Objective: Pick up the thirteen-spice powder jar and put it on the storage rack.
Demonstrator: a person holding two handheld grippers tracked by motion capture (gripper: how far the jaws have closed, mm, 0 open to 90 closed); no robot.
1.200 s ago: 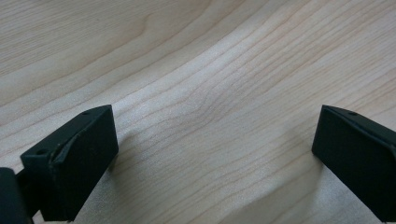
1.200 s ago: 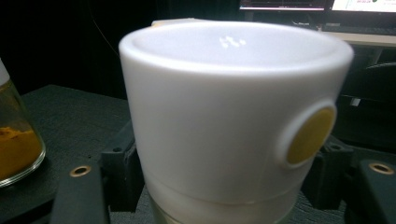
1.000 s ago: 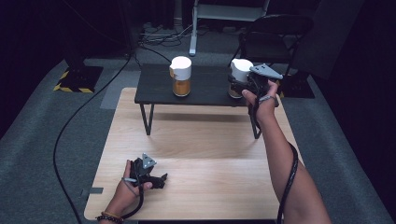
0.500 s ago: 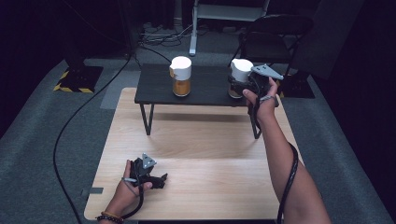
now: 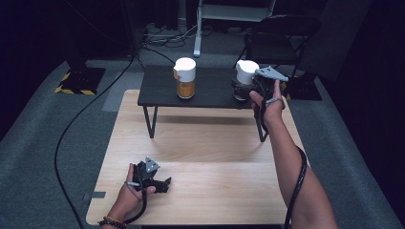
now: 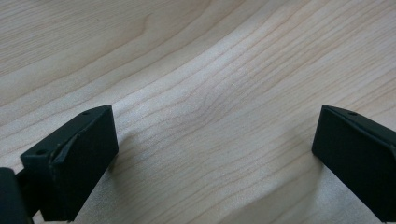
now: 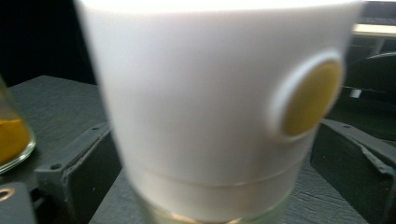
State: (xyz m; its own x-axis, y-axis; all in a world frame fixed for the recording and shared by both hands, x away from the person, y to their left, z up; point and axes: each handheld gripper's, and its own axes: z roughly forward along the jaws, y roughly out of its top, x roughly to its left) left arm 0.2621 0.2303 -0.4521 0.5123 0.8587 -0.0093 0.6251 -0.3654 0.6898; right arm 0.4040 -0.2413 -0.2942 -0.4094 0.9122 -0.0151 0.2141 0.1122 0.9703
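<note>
Since my right gripper (image 5: 248,88) has just been opening its jaws, I read the white-capped jar (image 5: 245,79) as released on the small black table (image 5: 162,90), far right; it stands upright there; placing looks done, retreat would come next; in the right gripper view the jar (image 7: 210,107) sits between the jaws, the right one clear of it, the left close beside it and contact hard to tell; orange-filled jar (image 5: 185,77) stands well to its left; my left gripper (image 5: 154,179) rests near left on the wooden table (image 5: 215,157), jaws wide apart, holding nothing.
</note>
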